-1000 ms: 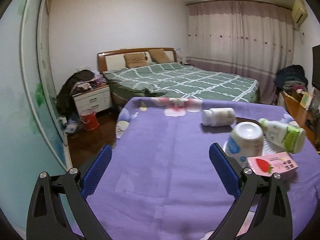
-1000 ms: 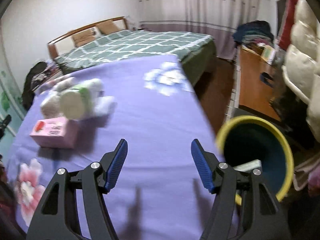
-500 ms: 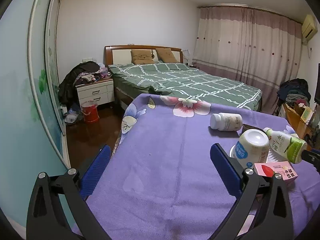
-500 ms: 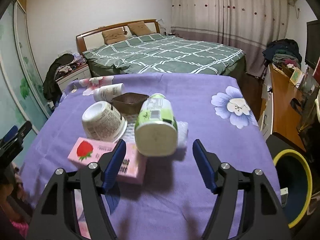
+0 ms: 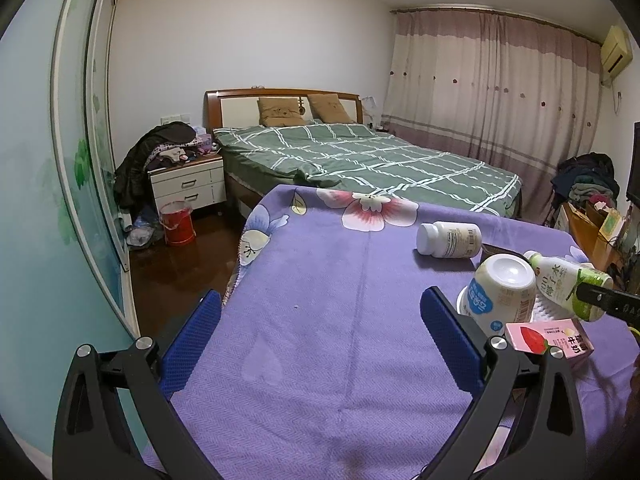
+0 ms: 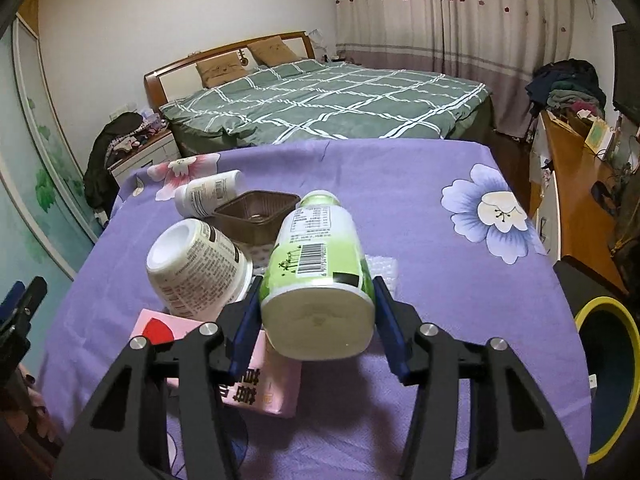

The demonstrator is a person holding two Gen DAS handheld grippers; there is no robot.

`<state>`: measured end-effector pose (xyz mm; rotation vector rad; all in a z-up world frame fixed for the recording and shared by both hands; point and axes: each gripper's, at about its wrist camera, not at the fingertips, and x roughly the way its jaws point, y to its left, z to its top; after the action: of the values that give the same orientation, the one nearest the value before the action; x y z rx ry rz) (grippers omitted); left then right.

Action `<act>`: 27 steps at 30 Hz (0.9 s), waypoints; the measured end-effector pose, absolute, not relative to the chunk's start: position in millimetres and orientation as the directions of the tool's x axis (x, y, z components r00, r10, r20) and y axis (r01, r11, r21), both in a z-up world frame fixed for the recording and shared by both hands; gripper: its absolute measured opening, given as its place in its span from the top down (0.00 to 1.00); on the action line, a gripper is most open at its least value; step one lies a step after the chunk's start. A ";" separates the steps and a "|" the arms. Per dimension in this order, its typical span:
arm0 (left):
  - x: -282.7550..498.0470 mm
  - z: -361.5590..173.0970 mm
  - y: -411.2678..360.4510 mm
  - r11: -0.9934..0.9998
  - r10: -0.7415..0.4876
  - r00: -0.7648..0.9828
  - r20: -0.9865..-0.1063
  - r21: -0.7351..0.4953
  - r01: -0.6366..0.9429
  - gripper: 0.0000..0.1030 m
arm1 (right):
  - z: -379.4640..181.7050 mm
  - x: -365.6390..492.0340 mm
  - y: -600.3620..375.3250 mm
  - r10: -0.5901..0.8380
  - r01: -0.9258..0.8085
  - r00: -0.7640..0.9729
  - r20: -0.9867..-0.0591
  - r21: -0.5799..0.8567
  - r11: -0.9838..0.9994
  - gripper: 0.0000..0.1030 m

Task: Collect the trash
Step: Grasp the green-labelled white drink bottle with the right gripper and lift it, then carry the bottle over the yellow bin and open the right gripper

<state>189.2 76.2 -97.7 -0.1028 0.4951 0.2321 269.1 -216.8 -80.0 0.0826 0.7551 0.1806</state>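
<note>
Wide open purple flowered cloth surface [image 5: 320, 320] left of the lying green-and-white plastic bottle [image 6: 316, 268], nothing blocking there. Tight around that bottle: white paper cup [image 6: 192, 264] just left, pink strawberry milk carton [image 6: 256, 380] under its base, brown plastic tray [image 6: 256, 212] behind. Right of it, bare cloth runs clear to the surface's edge.

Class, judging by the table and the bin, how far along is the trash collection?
Done: nothing visibly binned; the yellow-rimmed bin looks nearly empty. In hand: the right claw, whose jaws have just been closing, brackets the green-labelled bottle. Left: white cup, pink carton, pill bottle, brown tray. The left claw is open.
</note>
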 end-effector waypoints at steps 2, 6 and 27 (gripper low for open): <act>189.3 -98.0 75.9 0.969 0.196 0.854 -0.482 -0.041 -0.245 0.05 | -75.8 265.7 -220.0 0.197 -0.132 0.723 -0.663 0.147 0.980 0.51; 190.3 -98.3 75.3 0.969 0.196 0.852 -0.486 -0.040 -0.245 0.05 | -61.3 253.7 -228.6 0.213 -0.132 0.750 -0.626 0.174 0.976 0.51; 190.1 -97.7 75.3 0.969 0.196 0.851 -0.488 -0.039 -0.245 0.05 | -3.6 195.5 -296.0 0.182 -0.066 0.861 -0.475 0.249 0.966 0.52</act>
<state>190.1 75.3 -97.7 -0.1012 0.5024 0.2325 195.5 -296.0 -3.6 0.2286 0.5184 0.1312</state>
